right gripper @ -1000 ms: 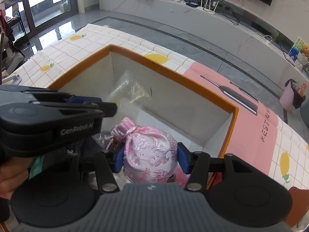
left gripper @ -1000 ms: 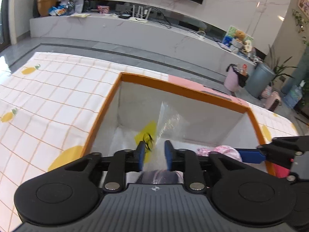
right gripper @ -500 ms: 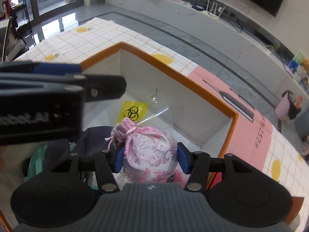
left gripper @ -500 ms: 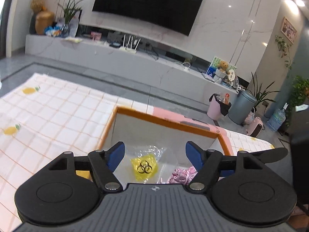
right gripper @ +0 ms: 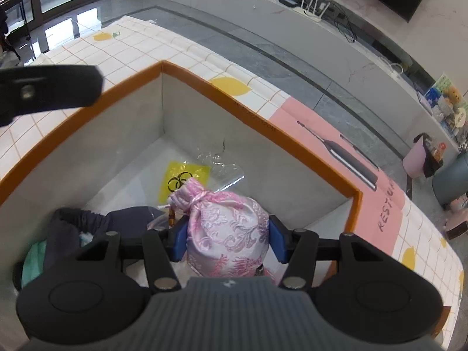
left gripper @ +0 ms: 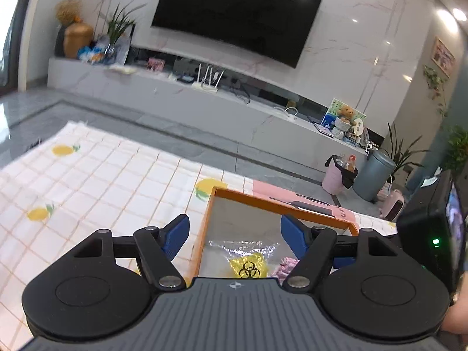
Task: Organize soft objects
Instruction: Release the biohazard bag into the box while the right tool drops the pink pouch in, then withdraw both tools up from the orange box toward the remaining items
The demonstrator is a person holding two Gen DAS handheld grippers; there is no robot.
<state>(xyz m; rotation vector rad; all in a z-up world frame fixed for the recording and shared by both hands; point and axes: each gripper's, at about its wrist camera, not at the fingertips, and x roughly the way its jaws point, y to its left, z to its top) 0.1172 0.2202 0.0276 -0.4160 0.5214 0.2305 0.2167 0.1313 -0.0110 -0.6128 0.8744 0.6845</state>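
Pink pouch (right gripper: 228, 228) in right claw's (right gripper: 228, 241) grip over orange-rimmed box (right gripper: 257, 122) (biohazard bag (right gripper: 184, 178) inside), left claw (left gripper: 235, 234) wide, empty.

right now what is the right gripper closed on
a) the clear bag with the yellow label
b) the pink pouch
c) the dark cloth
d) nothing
b: the right gripper has both blue pads pressed against the sides of the pink pouch, above the orange box.
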